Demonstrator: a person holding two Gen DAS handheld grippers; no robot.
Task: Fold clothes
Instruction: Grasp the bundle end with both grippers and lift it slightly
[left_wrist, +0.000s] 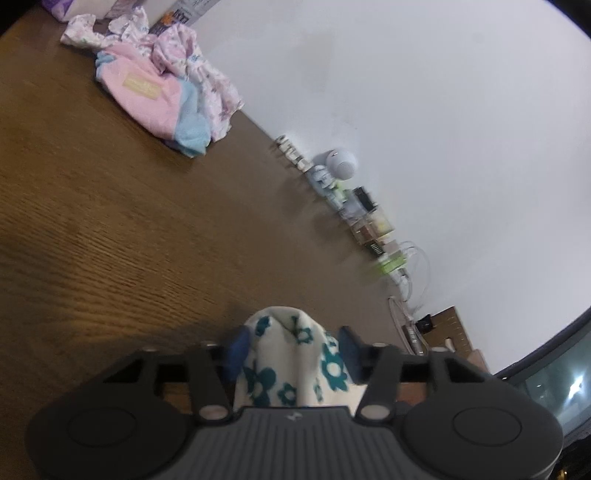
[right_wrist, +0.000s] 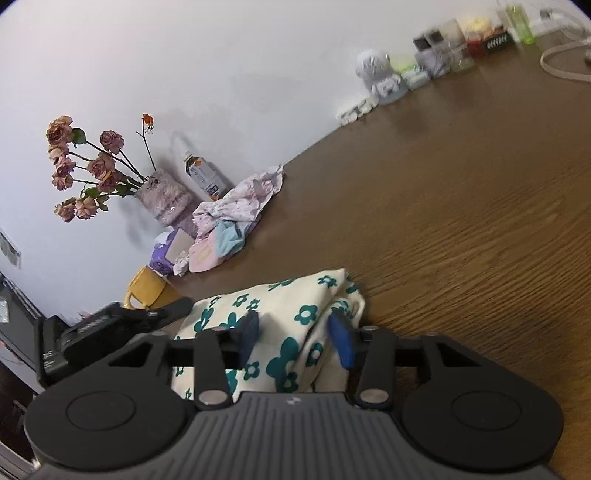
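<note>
1. While both tools work on it, the cream garment with teal flowers lies bunched on the brown wooden worktop, directly ahead of and between each pair of fingers; no other piece is within reach.
2. From the right wrist view, the garment's long axis seems to run left to right across the fingers, with a thick folded edge pointing away toward the wall.
3. On the right gripper, the blue fingers stand part-open, one on each side of a raised ridge of cloth. They flank it closely, but I cannot tell whether they pinch it or merely straddle it.
4. On the left gripper, a rounded hump of the same cloth fills the gap between the pads, which press in on both sides. I judge this a hold on the fabric.
5. At the far-left end of the worktop, a pile of pink and blue clothes sits well apart by the wall, near a vase of dried roses and a yellow mug.
6. My judgement: the coming move turns on that ridge, since both tools sit equally near it and a fold would carry it across the long axis.
</note>
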